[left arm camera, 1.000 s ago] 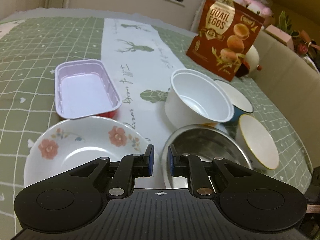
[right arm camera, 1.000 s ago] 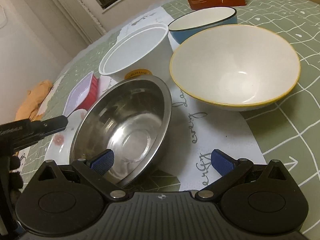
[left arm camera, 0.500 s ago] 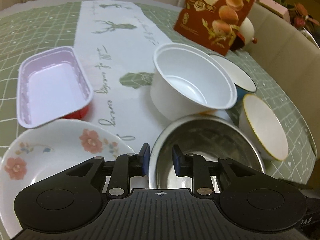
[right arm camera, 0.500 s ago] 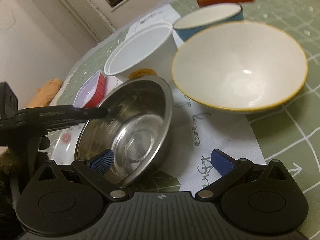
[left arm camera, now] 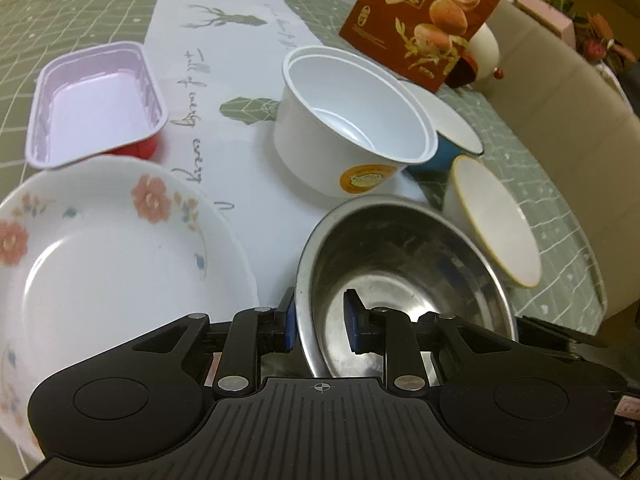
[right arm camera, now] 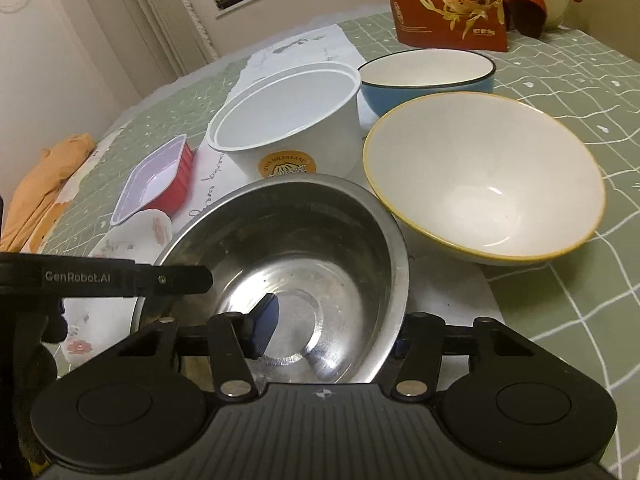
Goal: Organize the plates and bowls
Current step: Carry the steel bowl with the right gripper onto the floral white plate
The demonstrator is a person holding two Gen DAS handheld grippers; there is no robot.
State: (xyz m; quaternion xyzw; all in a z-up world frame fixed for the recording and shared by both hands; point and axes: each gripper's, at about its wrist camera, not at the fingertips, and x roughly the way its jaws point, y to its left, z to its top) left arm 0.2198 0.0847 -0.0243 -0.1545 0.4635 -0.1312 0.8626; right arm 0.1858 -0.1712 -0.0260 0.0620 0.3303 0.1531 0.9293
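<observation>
Steel bowl (left arm camera: 404,276) on the table (right arm camera: 580,316) sits between both tools. Left tool (left arm camera: 320,318) straddles its near-left rim, slightly spread, not yet pinching. Right tool (right arm camera: 332,330) is closing across the near-right rim, pads not visibly pressing. Readable: "EGGS" on the brown bag (left arm camera: 424,16); "GenRobot.AI" on the left tool.

The steel bowl (right arm camera: 288,280) hides the right gripper's (right arm camera: 332,332) outer finger
</observation>
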